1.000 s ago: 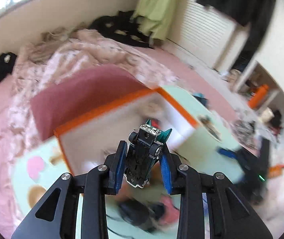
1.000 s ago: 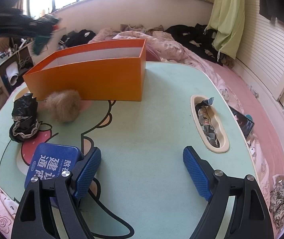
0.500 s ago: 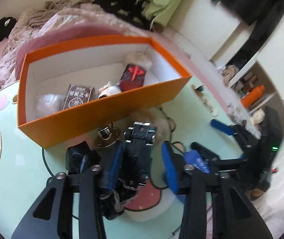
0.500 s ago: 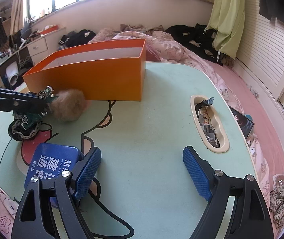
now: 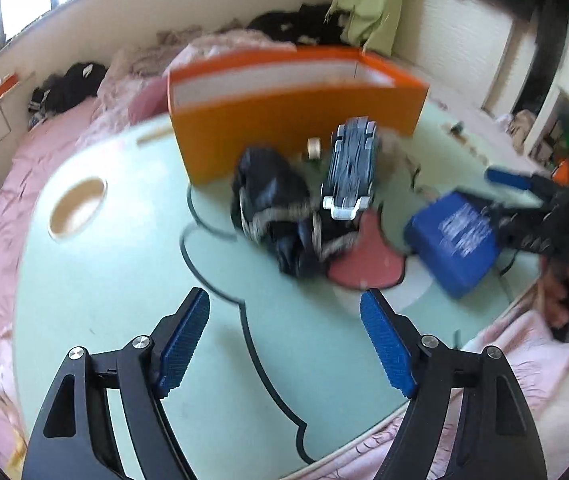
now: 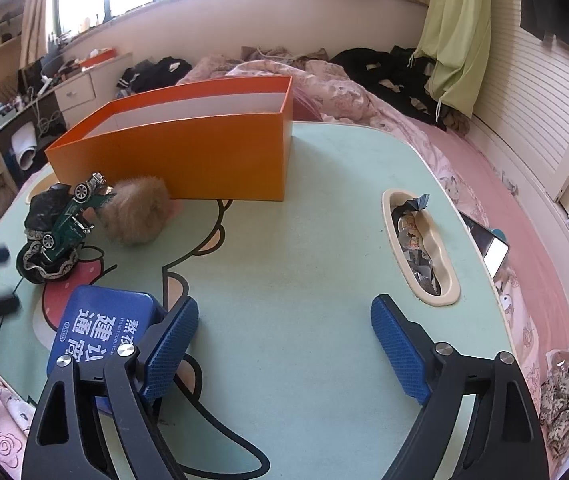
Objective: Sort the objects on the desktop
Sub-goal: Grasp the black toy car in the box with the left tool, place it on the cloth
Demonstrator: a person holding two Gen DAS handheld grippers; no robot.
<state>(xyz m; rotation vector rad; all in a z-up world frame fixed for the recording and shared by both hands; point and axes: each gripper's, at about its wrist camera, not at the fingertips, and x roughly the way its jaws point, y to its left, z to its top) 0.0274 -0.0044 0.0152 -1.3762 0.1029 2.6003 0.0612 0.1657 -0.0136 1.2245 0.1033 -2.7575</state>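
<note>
A green toy car point(image 6: 70, 216) leans nose-up on a black lace cloth point(image 6: 44, 252), touching a fluffy tan ball point(image 6: 136, 216) in front of the orange box point(image 6: 188, 156). In the left wrist view the car point(image 5: 350, 172) shows its grey underside above the cloth point(image 5: 272, 208). My left gripper point(image 5: 283, 304) hangs back from it over the green table, jaws opening and nothing between them. My right gripper point(image 6: 284, 340) is also opening, empty, with the blue tin point(image 6: 100, 328) just outside its left finger.
A trough point(image 6: 420, 248) sunk in the table point(image 6: 324, 240) holds wrappers, and a phone point(image 6: 488, 244) lies beyond the right edge. A round cup hole point(image 5: 78, 208) sits at the table's left. Pink bedding surrounds the table.
The left gripper came down from above the box, let go of the toy car onto the black cloth, drew back and spread its jaws. The right gripper stayed put.
</note>
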